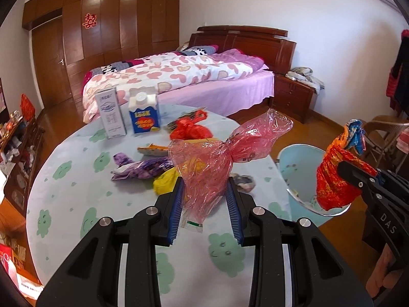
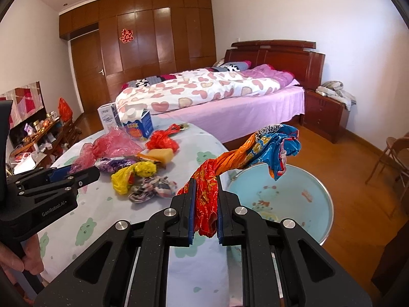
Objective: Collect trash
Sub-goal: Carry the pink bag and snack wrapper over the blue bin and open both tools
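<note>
Best done one piece at a time: right gripper (image 2: 205,199), pressed together on a twisted red and blue wrapper (image 2: 245,153), hangs at the near rim of the pale blue bin (image 2: 329,204) beside the tabletop (image 2: 84,204); worth carrying a little farther over the opening before spreading the jaws, since the long wrapper tail could drape over the rim. Left gripper (image 1: 205,199) pinching a crinkled pink plastic bag (image 1: 217,158), lifted above the tabletop, well short of the bin; light film likely to cling to the pads, so a small shake after release may help. Bin mostly bare inside, printed pictures showing on its floor, a few pale scraps at the bottom, hard to tell what. On the tabletop, awaiting collection: a purple wrapper (image 1: 143,168), a yellow bag (image 2: 133,176), a crumpled cloth-like wad (image 2: 153,188), a red bag (image 1: 190,129), two cartons (image 1: 144,113) standing upright side by side at the far edge.
</note>
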